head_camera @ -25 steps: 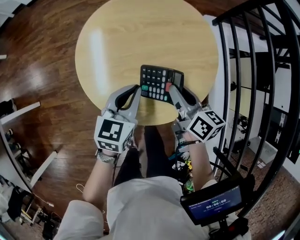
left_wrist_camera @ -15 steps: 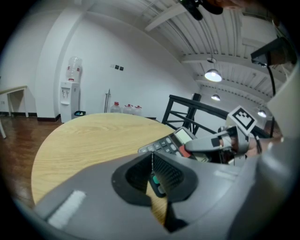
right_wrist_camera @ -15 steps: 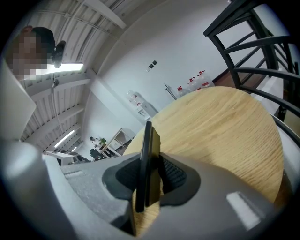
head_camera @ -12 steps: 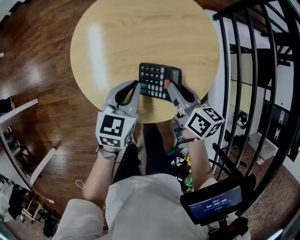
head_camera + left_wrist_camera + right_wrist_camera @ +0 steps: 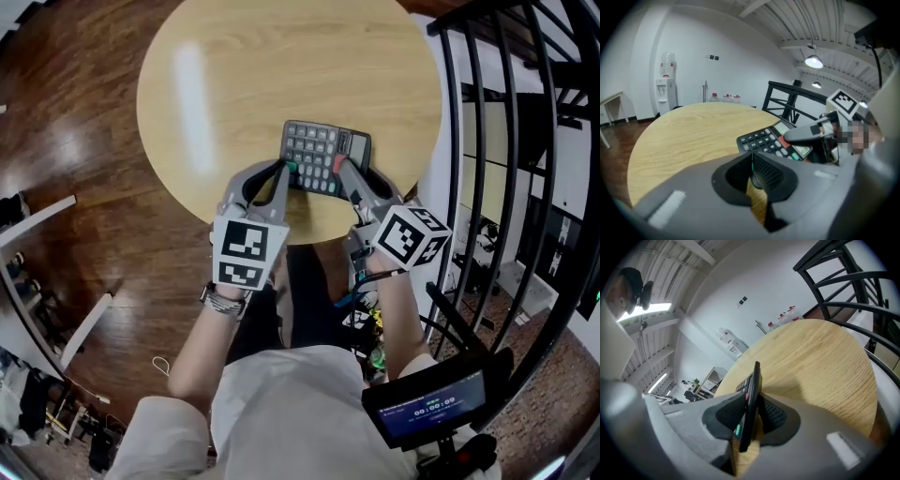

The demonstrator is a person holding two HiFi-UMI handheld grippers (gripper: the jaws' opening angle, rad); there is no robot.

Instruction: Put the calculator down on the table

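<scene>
1. Right gripper (image 5: 340, 171) pinches the calculator (image 5: 323, 150) edge-on at its near right side.
2. Left gripper (image 5: 284, 172) is almost pressed together; I read it as nipping the near left corner.
3. Calculator sits keys-up, low over the table (image 5: 234, 75), near its near edge; I cannot tell if they touch.

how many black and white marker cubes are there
2: one white marker cube on the left gripper, another on the right gripper, both on the person's side of the black calculator. None looks hidden.
</scene>
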